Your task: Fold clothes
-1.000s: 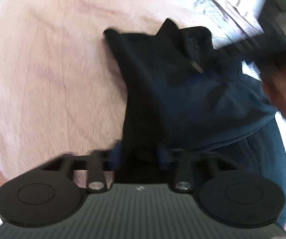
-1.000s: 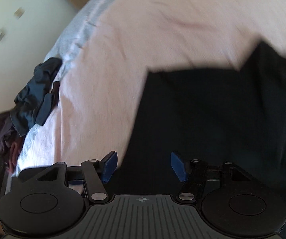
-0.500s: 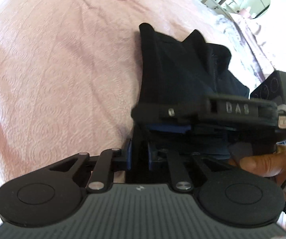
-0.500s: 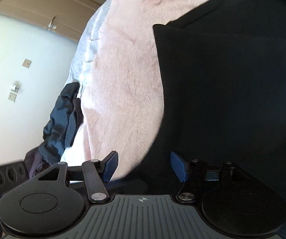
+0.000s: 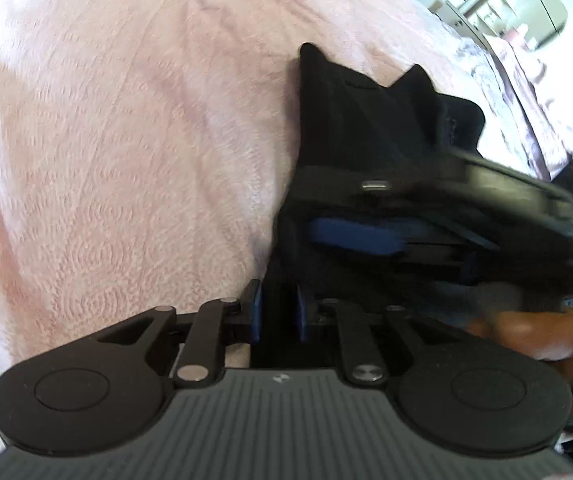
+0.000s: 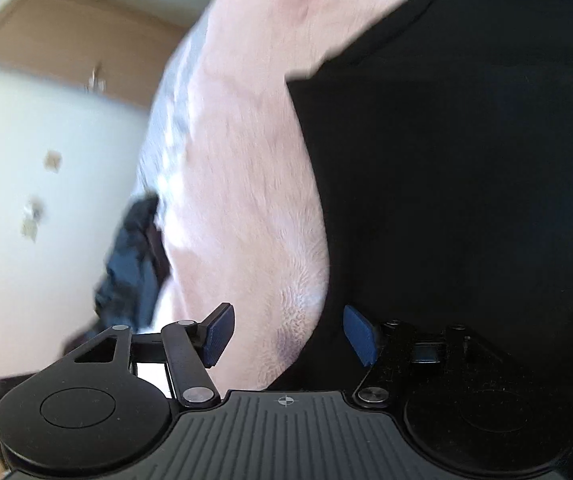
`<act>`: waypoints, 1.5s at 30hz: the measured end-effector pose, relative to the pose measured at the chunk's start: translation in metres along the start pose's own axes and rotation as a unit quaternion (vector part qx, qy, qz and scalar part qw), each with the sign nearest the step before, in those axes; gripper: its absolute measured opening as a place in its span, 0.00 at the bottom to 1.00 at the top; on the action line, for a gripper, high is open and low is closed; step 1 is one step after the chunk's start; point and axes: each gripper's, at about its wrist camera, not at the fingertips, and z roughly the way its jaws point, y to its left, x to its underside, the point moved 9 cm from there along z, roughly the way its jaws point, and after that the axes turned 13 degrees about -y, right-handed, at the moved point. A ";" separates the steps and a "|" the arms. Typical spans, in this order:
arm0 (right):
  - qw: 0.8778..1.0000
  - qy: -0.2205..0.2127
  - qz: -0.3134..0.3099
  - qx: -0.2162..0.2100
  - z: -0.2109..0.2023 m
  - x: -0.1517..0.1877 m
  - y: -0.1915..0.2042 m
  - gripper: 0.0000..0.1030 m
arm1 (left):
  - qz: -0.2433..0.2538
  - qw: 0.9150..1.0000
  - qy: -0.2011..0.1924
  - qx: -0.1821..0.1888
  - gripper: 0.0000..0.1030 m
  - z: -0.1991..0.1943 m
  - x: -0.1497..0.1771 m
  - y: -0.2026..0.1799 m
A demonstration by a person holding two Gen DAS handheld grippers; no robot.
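two grippers work over a pink blanket covering the bed. a black garment lies folded on the blanket. the left gripper has its blue pads nearly together, pinching the garment's near edge. the right gripper, pads spread wide and holding nothing, sits at the garment's edge. a dark pile of clothes lies at the bed's far side.

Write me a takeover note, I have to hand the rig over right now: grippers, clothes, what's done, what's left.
Left gripper: shut on the black garment, at its near edge.
Right gripper: open, empty, at the garment's edge over the pink bedspread.
Garment lies partly folded on the bedspread.
Left: finish and flatten the fold. A heap of dark clothes waits at the bed's edge.
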 end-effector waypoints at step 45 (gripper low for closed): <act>0.796 -0.456 0.191 0.349 -0.594 -0.194 -0.466 0.58 | 0.282 0.953 0.090 0.064 0.33 0.065 0.108 -0.409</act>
